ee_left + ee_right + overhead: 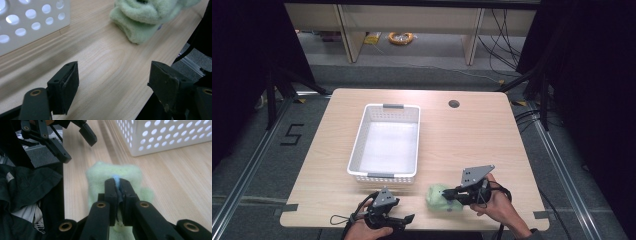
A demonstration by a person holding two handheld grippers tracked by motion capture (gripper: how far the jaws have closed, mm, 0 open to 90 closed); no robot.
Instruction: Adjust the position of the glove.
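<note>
Right gripper [119, 185]: jaws clenched together on a pale green fuzzy cloth [113, 173], a sliver of blue fabric pinched between the pads. In the high view this gripper [451, 194] sits at the near right of the tabletop [472, 135], the person's right hand [494, 202] behind it, its tip at the right side of the cloth [439, 196]. The cloth lies bunched on the tabletop, close to the near edge, just right of the basket's near right corner.

Left gripper [113, 80]: jaws released, spread wide, bare wood grain between them. In the high view it [404, 219] rests at the near edge, left of the cloth and apart from it, the left hand [367, 231] holding it. Its own view shows the cloth [147, 17] farther off, not touched.

White perforated basket [384, 141]: stands mid-tabletop, left of centre, far of both grippers. Its holed wall [30, 22] shows near the left gripper.

Round dark hole [454, 104] at the far side of the tabletop.
</note>
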